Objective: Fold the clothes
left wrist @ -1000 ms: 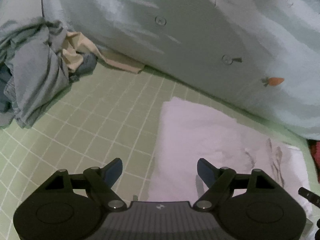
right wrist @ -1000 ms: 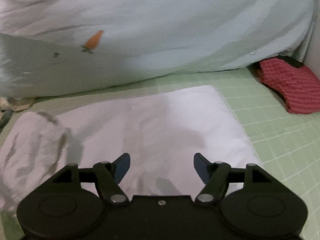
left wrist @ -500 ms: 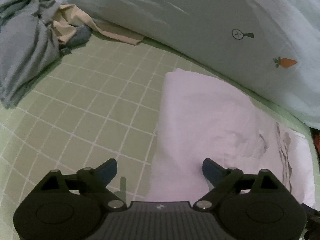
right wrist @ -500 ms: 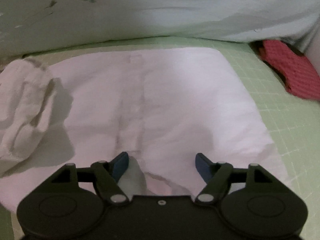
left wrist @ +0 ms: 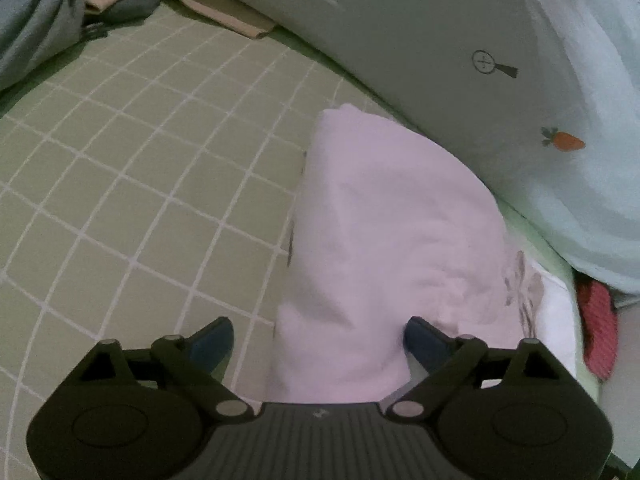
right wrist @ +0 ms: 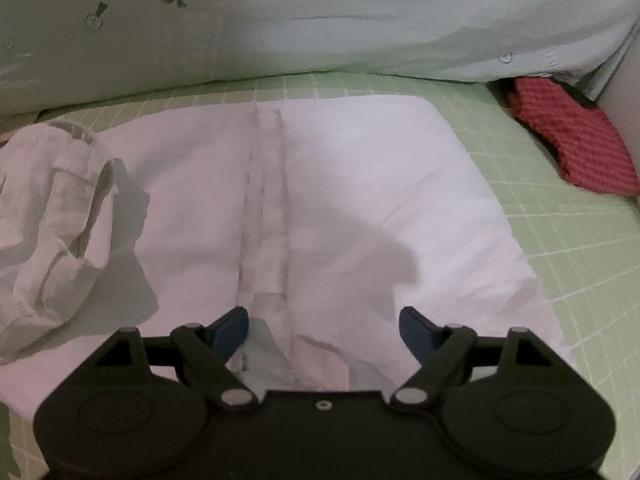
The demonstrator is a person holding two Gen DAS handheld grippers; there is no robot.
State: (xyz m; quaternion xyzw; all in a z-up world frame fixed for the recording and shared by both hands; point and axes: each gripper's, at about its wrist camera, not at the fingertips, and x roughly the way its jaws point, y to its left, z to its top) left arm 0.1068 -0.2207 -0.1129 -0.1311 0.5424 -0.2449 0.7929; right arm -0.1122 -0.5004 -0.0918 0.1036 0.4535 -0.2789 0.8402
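Observation:
A white shirt (right wrist: pixel 360 200) lies flat on the green checked bed sheet (left wrist: pixel 120 168), its button placket (right wrist: pixel 266 208) running away from me. A rumpled fold with the sleeve (right wrist: pixel 56 216) lies on its left part. My right gripper (right wrist: pixel 322 328) is open, low over the shirt's near edge by the collar. In the left wrist view the shirt (left wrist: pixel 380 240) shows as a raised fold. My left gripper (left wrist: pixel 320 338) is open, its jaws standing either side of the shirt's near left edge.
A pale green duvet with carrot prints (right wrist: pixel 320 20) lies along the far side, also in the left wrist view (left wrist: pixel 520 80). A red cloth (right wrist: pixel 572 148) lies at the right. Grey and beige clothes (left wrist: pixel 48 12) are heaped at the far left.
Both grippers have come down and forward toward the shirt's near edge. Both stay open.

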